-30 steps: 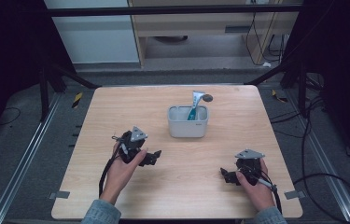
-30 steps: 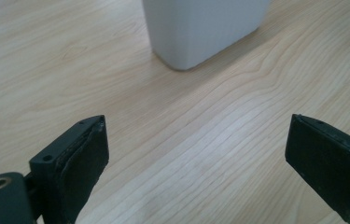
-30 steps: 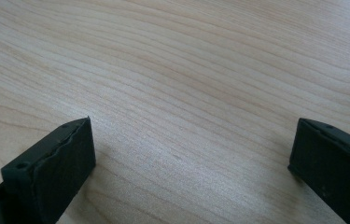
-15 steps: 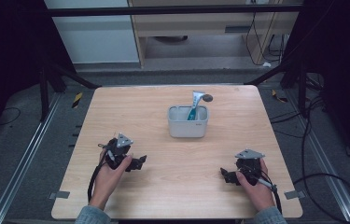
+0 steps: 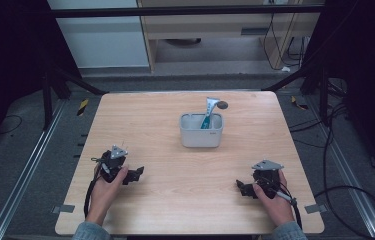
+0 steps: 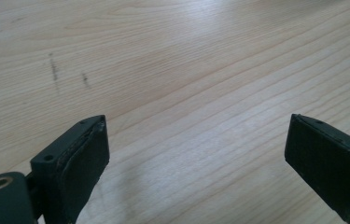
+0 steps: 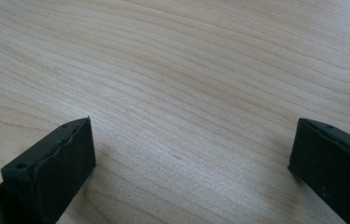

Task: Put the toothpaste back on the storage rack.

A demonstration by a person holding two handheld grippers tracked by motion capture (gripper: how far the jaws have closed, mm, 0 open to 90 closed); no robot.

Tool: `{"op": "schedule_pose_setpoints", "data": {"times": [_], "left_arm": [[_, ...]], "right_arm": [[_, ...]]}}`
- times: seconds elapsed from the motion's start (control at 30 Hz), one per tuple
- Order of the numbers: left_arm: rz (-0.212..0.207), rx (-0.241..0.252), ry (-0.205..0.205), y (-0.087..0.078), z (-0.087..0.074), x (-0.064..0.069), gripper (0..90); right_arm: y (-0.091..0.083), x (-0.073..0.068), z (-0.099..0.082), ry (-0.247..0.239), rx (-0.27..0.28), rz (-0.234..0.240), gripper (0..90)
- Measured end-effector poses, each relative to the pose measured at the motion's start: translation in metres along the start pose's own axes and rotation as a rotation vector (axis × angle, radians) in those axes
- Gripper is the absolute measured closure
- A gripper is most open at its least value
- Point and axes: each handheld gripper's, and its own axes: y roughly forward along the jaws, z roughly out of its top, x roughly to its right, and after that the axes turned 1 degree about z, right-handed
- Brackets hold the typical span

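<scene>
Left of bin (image 5: 201, 139) and toward the near edge of table (image 5: 175, 210): left gripper (image 5: 134, 175), held low in left hand (image 5: 106, 187), jaws spread wide with nothing between, only bare wood under them in the left gripper view (image 6: 196, 158). Mid-table: bin itself, a pale grey tub, upright, well apart from both claws. Inside bin, leaning on its far right wall and poking over the rim: tool (image 5: 209, 112), teal and white with a dark round tip; exact kind too small to tell. Right of bin, again toward the near edge: right gripper (image 5: 242, 187) in right hand (image 5: 275, 200), jaws likewise wide open and empty, bare wood below in the right gripper view (image 7: 191, 158). Probably a ready pose ahead of a reach to bin. To do it well: lift off the wood first, come in from the near side, keep jaws apart until astride the target, steady bin by its near wall with the left claw, then close the right on the tool's exposed upper part and draw it up along its lean, not sideways against the rim. Nothing on the wood between either claw and bin. Beyond the table left of bin: striped tape (image 5: 82, 106) on the floor. Right of bin: cables (image 5: 345, 150), off the table and out of the way.
</scene>
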Motion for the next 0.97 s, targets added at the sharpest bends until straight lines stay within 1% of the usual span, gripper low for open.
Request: {"op": "schedule_pose_setpoints", "data": {"times": [0.2, 0.37, 0.43, 0.6, 0.7, 0.83, 0.97], "left_arm": [[0.017, 0.002, -0.025, 0.003, -0.005, -0.009, 6.3], [0.021, 0.002, -0.040, 0.008, -0.009, -0.014, 6.2], [0.022, 0.003, -0.056, 0.011, -0.011, -0.016, 6.2], [0.022, -0.008, -0.063, 0.017, -0.017, -0.019, 6.0], [0.039, 0.017, -0.044, 0.020, -0.022, -0.020, 4.8], [0.041, 0.003, -0.020, 0.021, -0.021, -0.018, 2.3], [0.044, -0.005, -0.029, 0.022, -0.021, -0.019, 0.0]], "right_arm": [[0.000, 0.000, 0.000, 0.000, 0.000, 0.000, 0.4], [0.000, 0.000, 0.000, 0.000, 0.000, 0.000, 0.4], [0.000, 0.000, 0.000, 0.000, 0.000, 0.000, 0.4], [0.000, 0.000, 0.000, 0.000, 0.000, 0.000, 0.4], [0.000, 0.000, 0.000, 0.000, 0.000, 0.000, 0.4], [0.000, 0.000, 0.000, 0.000, 0.000, 0.000, 0.4], [0.000, 0.000, 0.000, 0.000, 0.000, 0.001, 0.4]]}}
